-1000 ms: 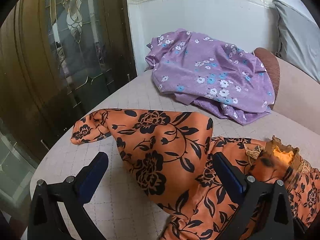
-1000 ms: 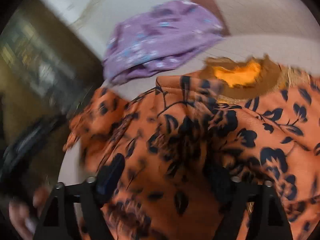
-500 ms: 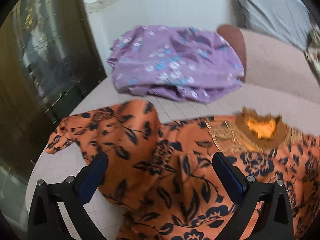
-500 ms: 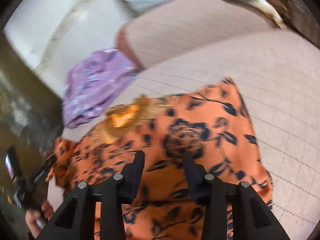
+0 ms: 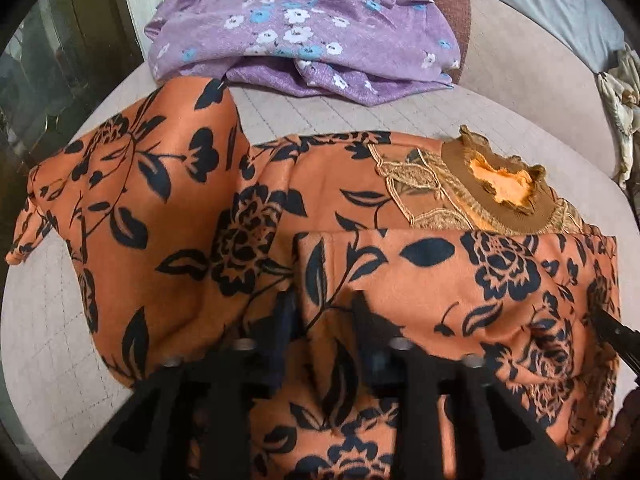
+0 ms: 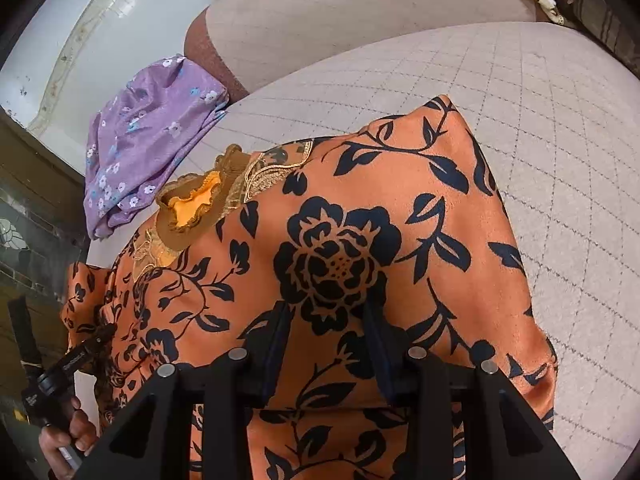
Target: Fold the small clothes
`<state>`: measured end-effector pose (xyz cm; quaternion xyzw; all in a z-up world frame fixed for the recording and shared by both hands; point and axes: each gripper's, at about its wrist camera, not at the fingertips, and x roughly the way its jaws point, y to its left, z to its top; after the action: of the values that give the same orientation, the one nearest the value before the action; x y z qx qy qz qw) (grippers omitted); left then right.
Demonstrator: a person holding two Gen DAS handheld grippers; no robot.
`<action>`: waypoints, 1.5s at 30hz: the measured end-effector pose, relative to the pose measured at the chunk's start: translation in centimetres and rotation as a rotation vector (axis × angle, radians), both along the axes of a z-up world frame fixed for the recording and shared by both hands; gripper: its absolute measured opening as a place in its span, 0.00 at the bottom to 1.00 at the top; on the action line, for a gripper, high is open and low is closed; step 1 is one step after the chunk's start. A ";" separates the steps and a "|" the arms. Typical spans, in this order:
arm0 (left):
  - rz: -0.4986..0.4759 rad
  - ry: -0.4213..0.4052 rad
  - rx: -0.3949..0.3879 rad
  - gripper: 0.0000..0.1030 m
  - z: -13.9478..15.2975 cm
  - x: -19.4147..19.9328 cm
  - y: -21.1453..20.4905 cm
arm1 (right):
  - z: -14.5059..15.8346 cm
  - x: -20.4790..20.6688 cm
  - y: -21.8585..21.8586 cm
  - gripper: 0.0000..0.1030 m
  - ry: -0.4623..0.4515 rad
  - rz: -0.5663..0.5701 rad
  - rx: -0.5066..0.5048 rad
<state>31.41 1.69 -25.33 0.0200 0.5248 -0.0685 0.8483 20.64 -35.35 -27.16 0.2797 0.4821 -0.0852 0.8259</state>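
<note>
2 grippers are both clamped on the orange floral garment (image 5: 248, 240), which lies spread across the quilted beige cushion (image 5: 48, 344). Left gripper (image 5: 324, 312) has its fingers drawn close w/ a pinch of fabric between them, near the garment's lower edge; cloth bunches up around the finger tips & a folded panel sits on top just to the right. Right gripper (image 6: 326, 320) is likewise closed on a fold of the same cloth, fingers (image 6: 280, 340) narrow, a big black rose print directly ahead of them.

Brown ruffled collar (image 5: 504, 188) w/ its bright orange lining faces up, gold lace trim beside it; in the right wrist view the collar (image 6: 192, 208) sits up-left of the gripper. 1 sleeve (image 5: 120, 184) stretches out to the left toward the cushion's edge, its cuff end drooping near the rim.

Purple flowered garment (image 5: 304, 28) lies crumpled farther back on the cushion, apart from the orange 1 except near the sleeve's top corner, where the 2 come close; cannot tell if they touch. Same purple cloth (image 6: 148, 144) shows at upper left in the right wrist view. Person's left hand (image 6: 68, 436) grips the left tool's handle at the bottom-left corner there. Grey pillow (image 5: 560, 12) rests at the back right.
</note>
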 end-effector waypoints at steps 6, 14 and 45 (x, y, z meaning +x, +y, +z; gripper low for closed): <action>-0.020 0.000 -0.075 0.51 -0.2 0.2 0.5 | 0.5 -0.9 0.9 0.41 -0.002 0.026 -0.068; -0.064 -0.218 -0.124 0.05 3.6 -0.1 -0.5 | 0.5 -1.0 1.2 0.41 -0.014 0.036 -0.084; 0.690 -0.231 -0.184 0.77 4.6 -2.2 26.5 | 0.3 -0.4 3.5 0.68 -0.036 0.102 -0.173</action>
<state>29.18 28.15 -20.74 -0.2267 0.3930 0.1774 0.8733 20.27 -31.84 -26.90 0.1839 0.4718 -0.0794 0.8587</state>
